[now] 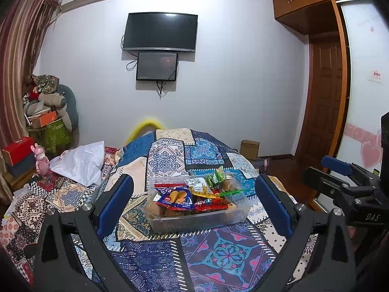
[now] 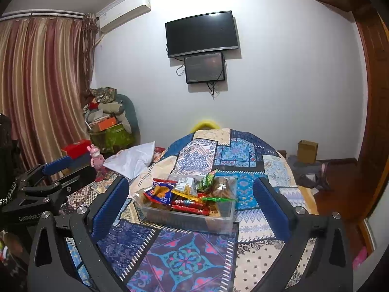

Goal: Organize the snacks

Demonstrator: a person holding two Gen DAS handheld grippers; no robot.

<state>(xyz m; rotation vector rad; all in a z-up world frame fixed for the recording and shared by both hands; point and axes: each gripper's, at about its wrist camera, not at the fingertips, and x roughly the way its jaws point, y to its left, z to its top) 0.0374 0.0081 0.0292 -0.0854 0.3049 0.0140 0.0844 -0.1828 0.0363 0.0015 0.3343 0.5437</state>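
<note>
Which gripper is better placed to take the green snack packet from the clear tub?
Roughly even, slightly the right gripper: the green packet leans on the tub's right side. Both are open, empty.

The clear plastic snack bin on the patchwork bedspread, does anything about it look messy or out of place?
Yes. The clear plastic snack bin is heaped untidily: a small green packet sticks up above its far rim, and a red-and-blue chip bag lies tilted on top. Nothing has spilled onto the bedspread.

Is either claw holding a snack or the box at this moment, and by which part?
Nothing is held. The left claw and the right claw are both open, short of the clear snack box on the patterned cloth.
</note>
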